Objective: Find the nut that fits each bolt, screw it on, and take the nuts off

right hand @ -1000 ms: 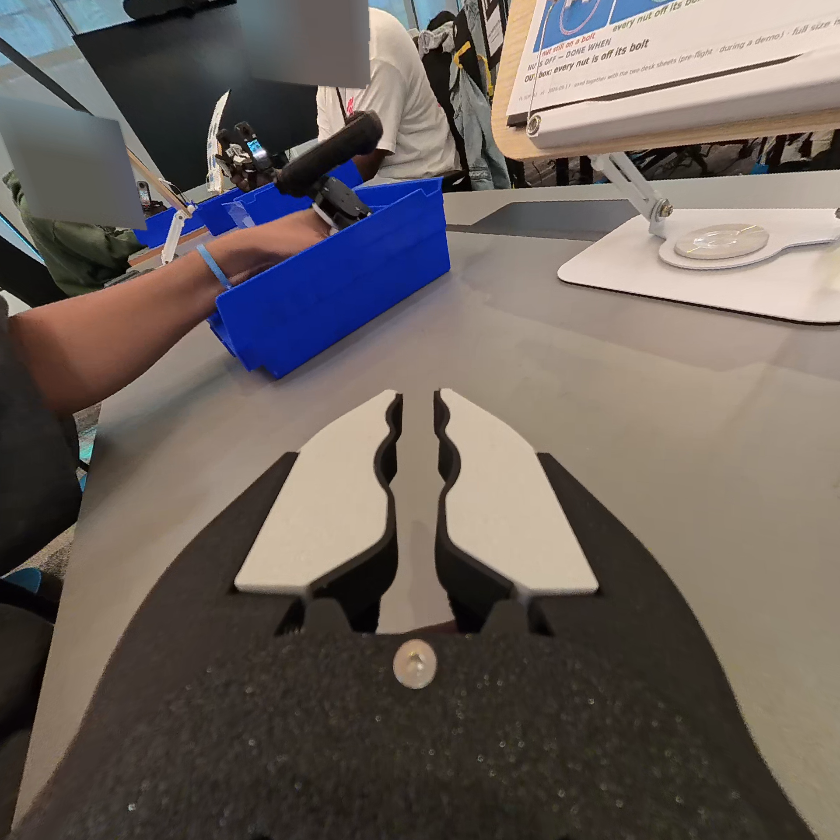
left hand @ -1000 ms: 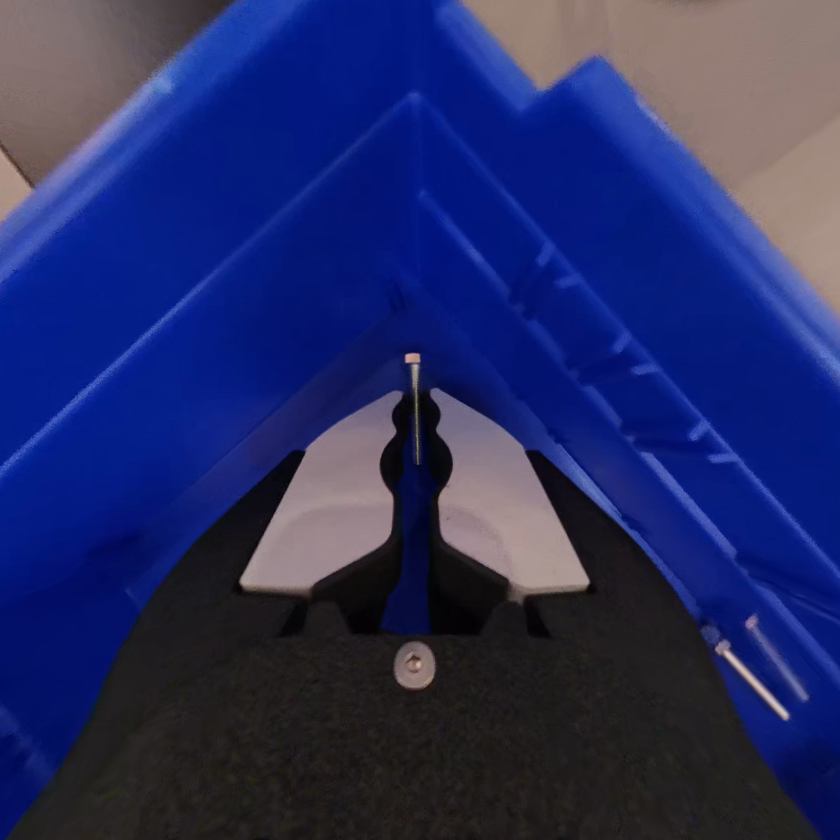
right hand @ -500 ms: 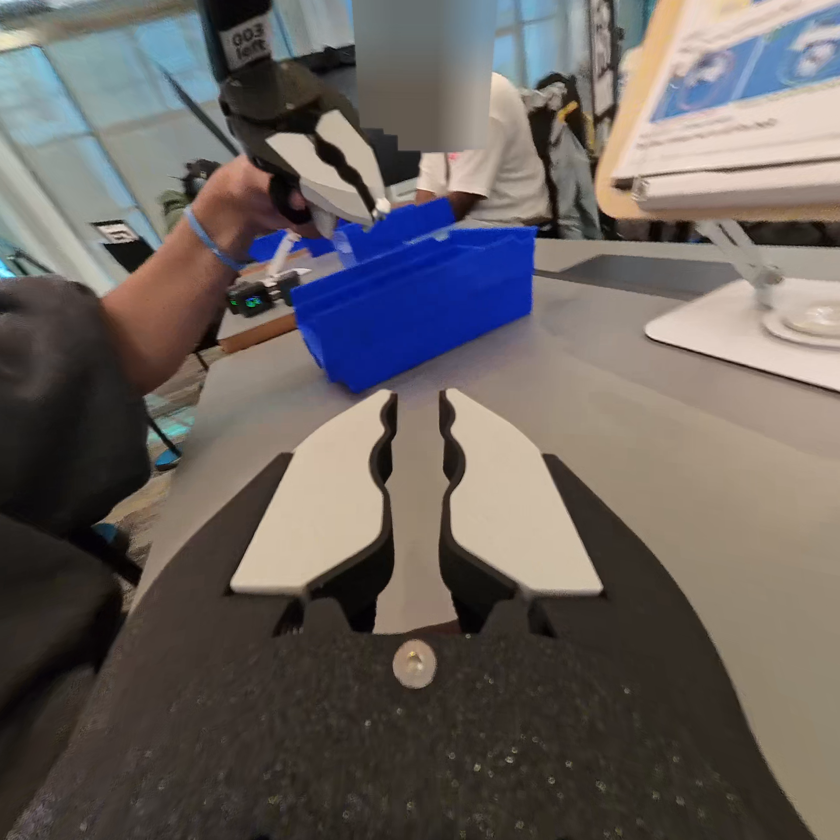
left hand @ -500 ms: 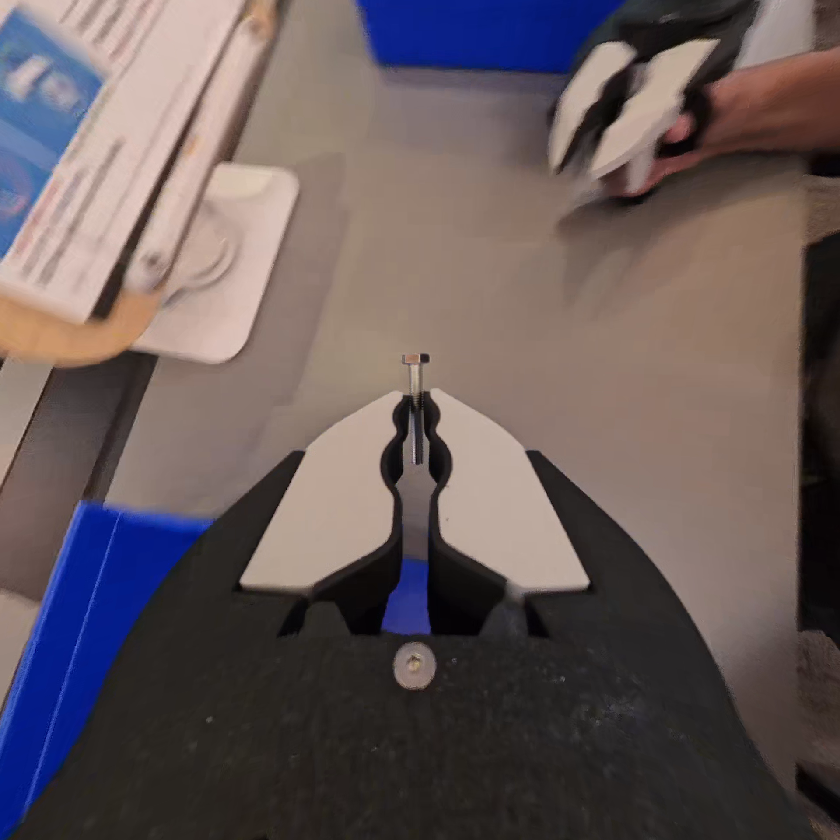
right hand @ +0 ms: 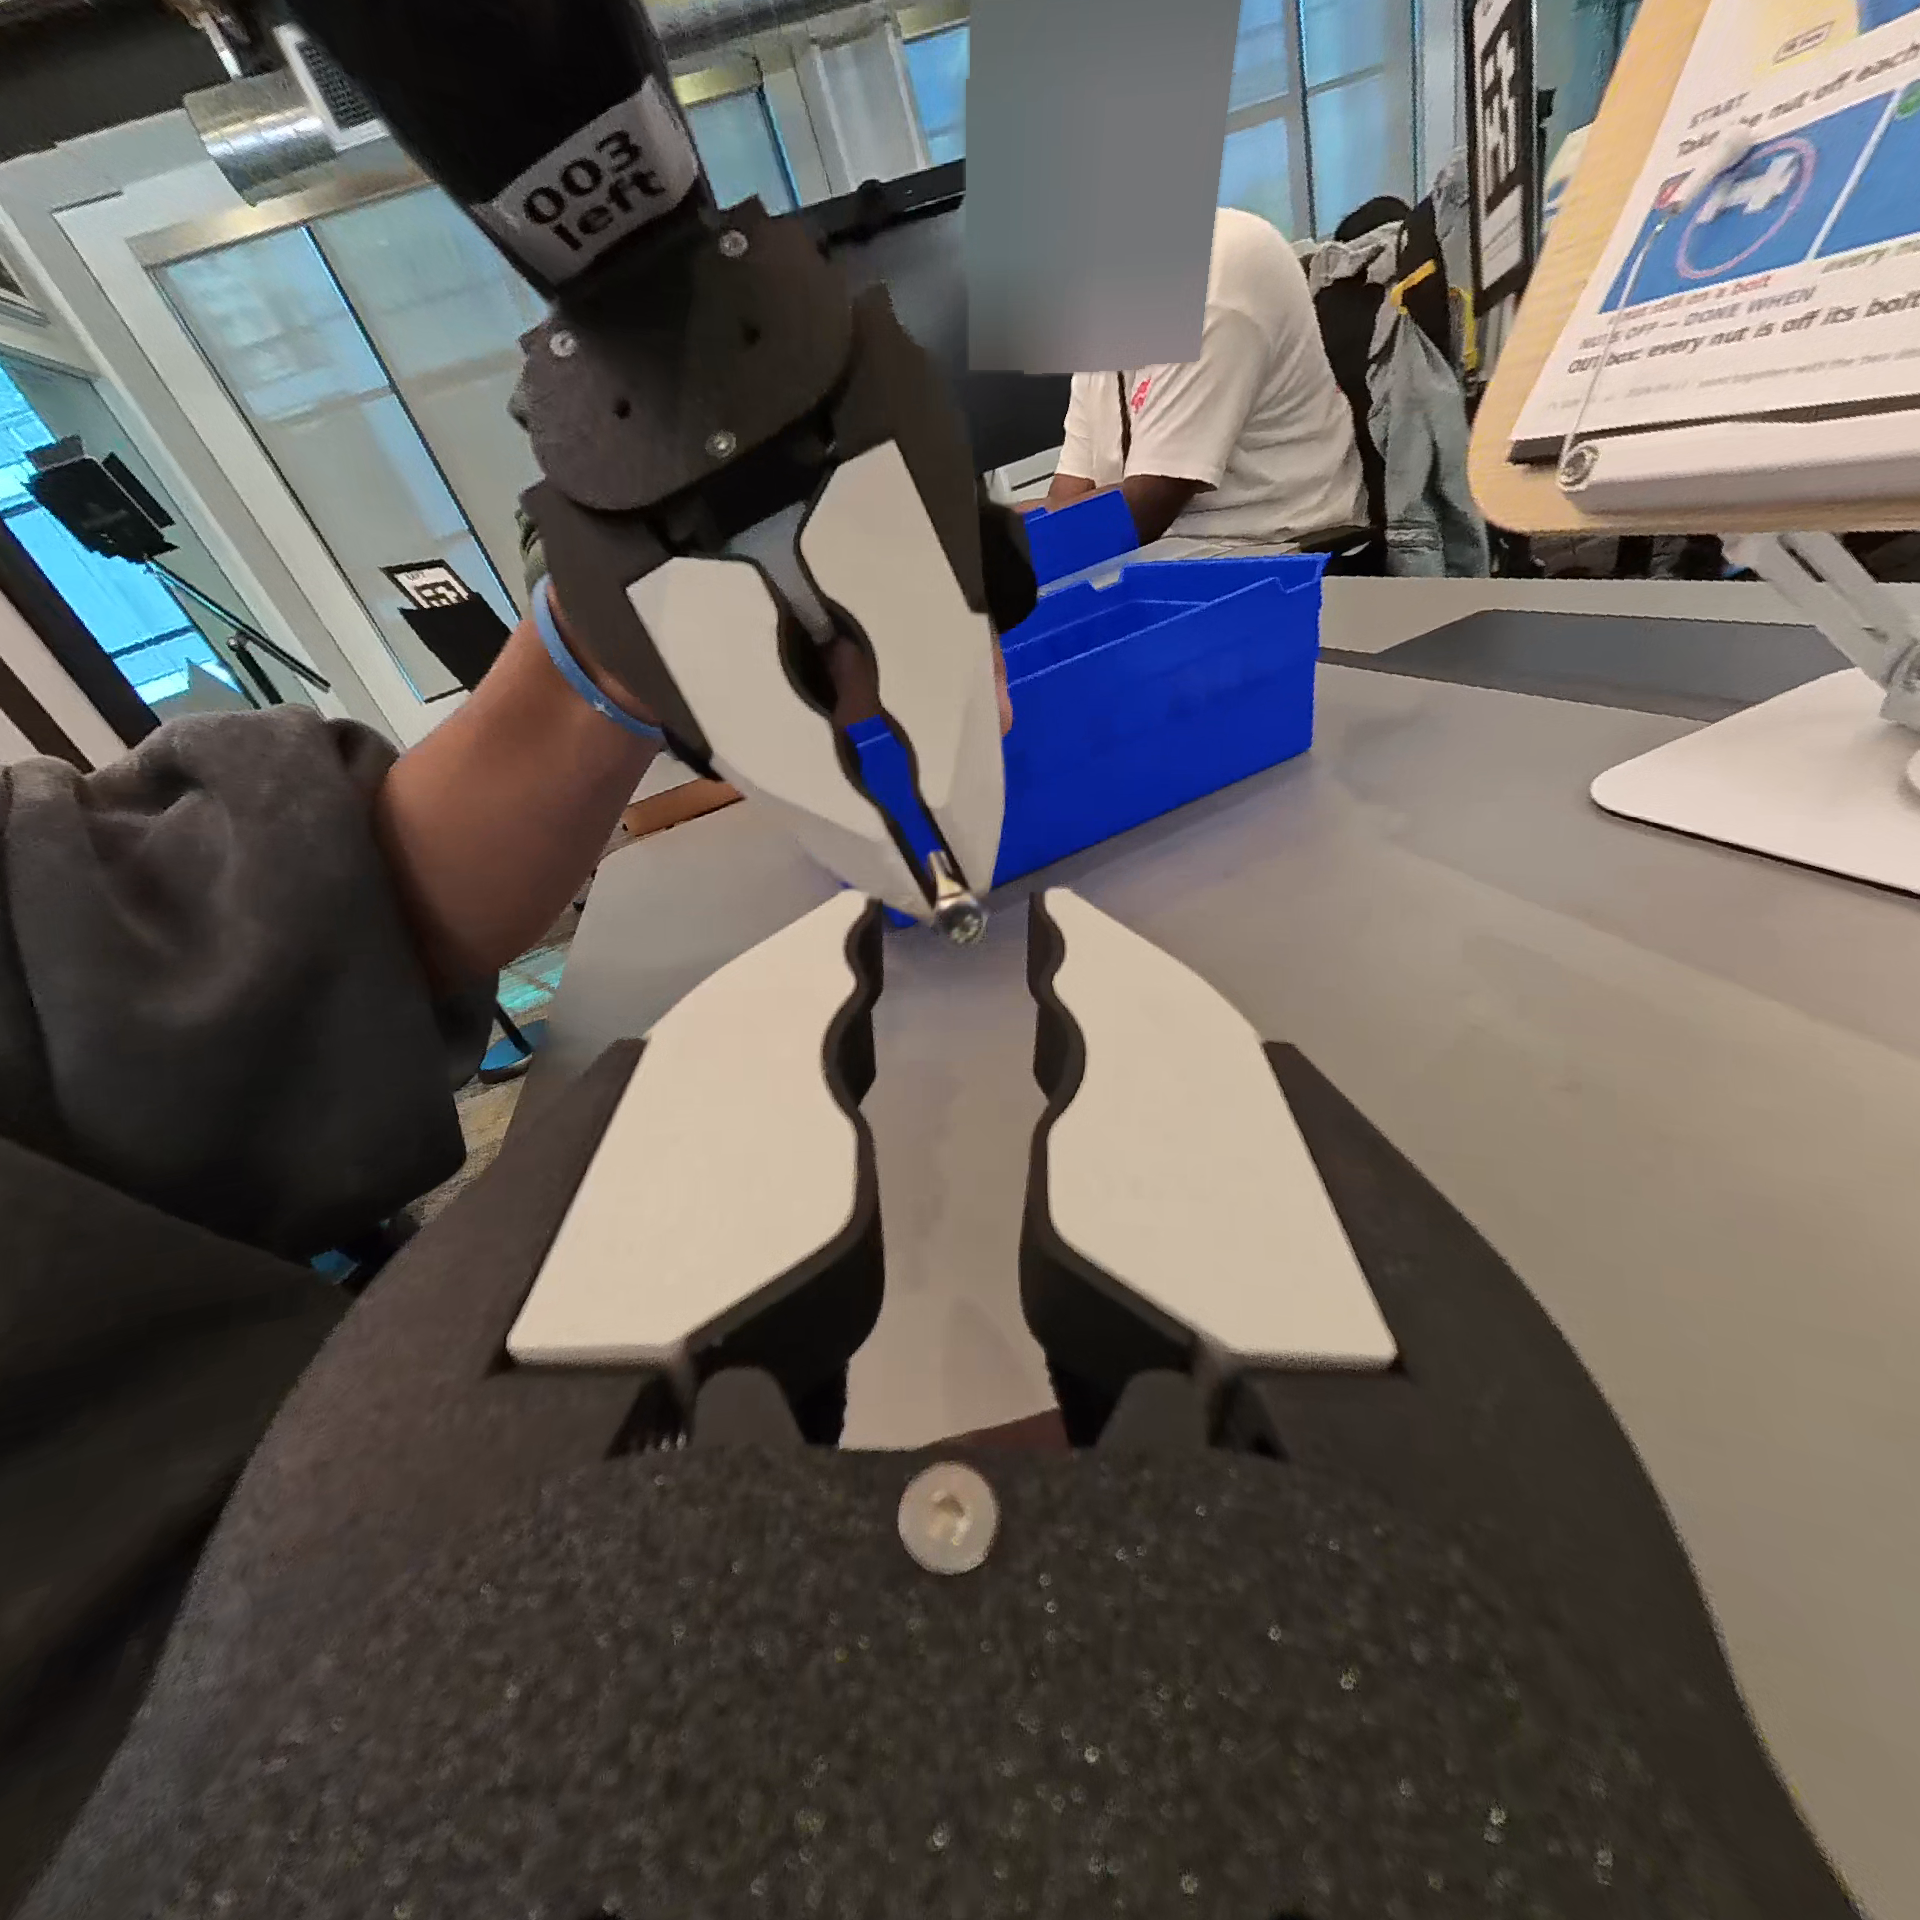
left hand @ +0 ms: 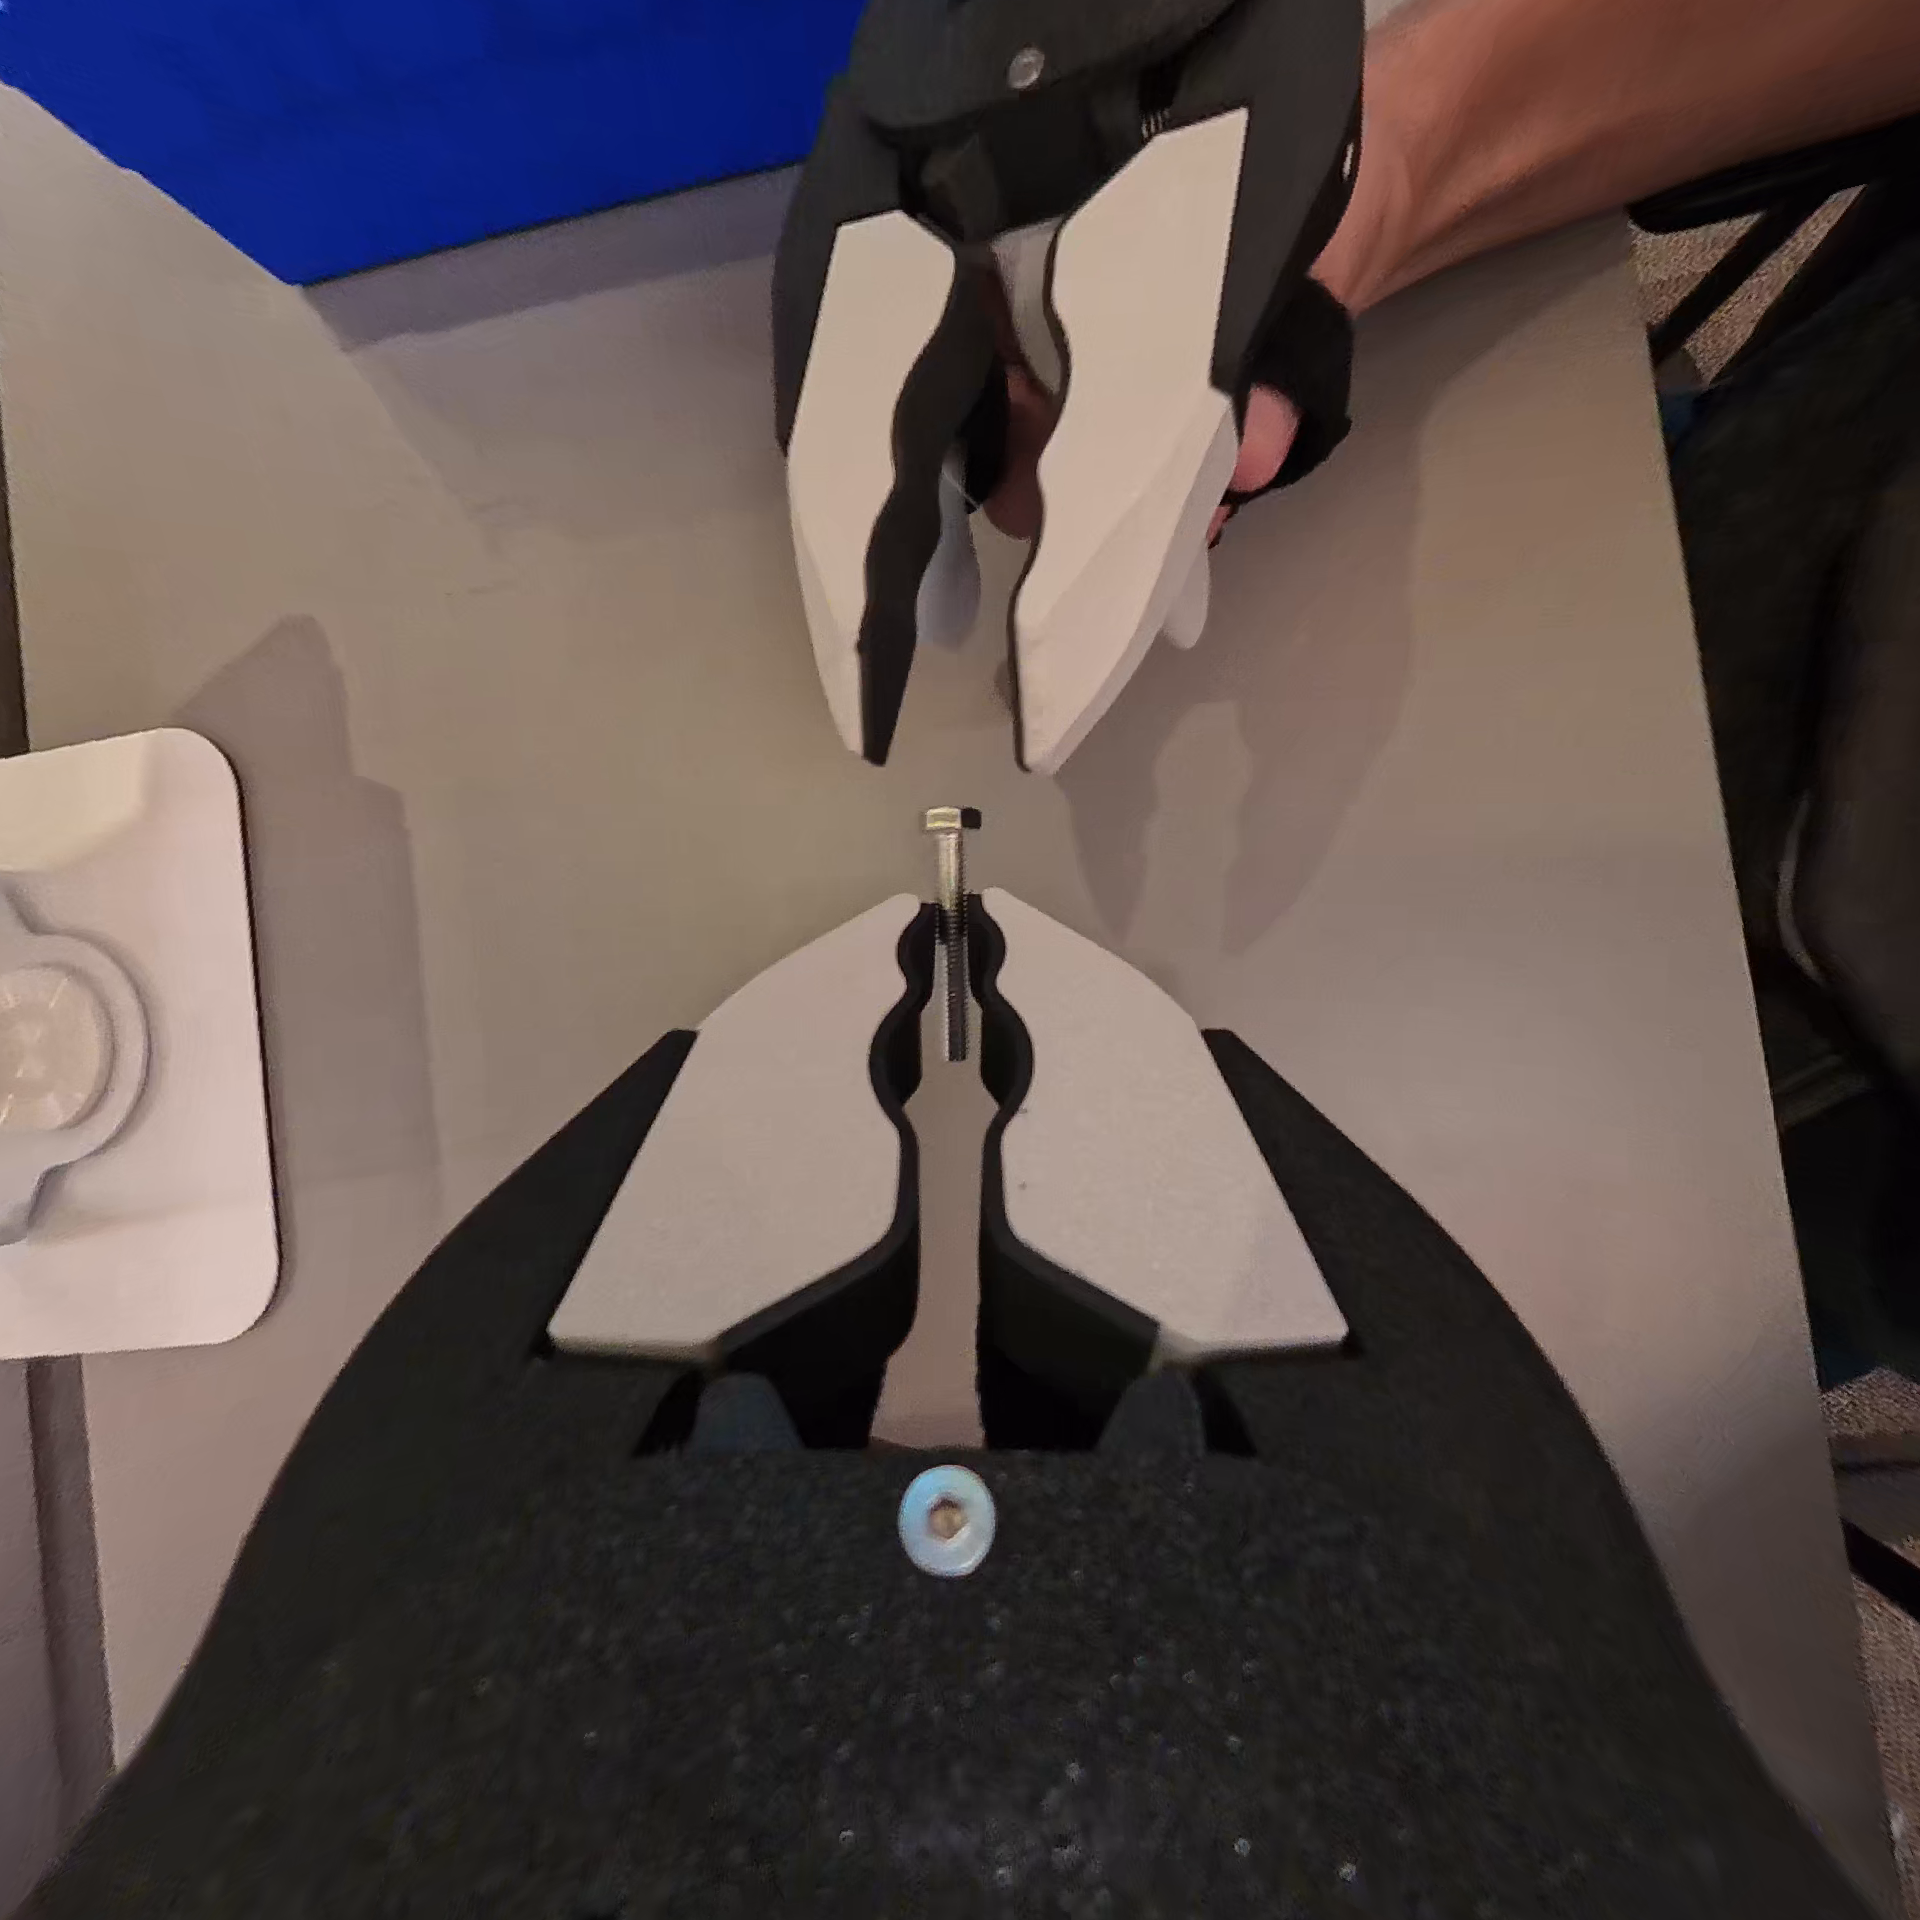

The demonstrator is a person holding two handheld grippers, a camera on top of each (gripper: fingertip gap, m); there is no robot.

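Both views are evenly and fairly brightly lit, with daylight from the large windows (right hand: pixel 343 436) behind the blue bin (right hand: pixel 1153 707) and soft, doubled shadows on the grey table (left hand: pixel 540 582) beside that bin. Wide-angle distortion bends straight edges near the frame borders. The document stand (right hand: pixel 1745 312) right of the bin is slightly blurred.

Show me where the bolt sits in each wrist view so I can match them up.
Left wrist view: the bolt is at picture centre, pinched at the tips of the left tongs, head pointing away toward the right tongs.
Right wrist view: bolt just above centre, head toward the camera, at the tip of the left tongs.
Shared landmark: the blue bin on the grey table.
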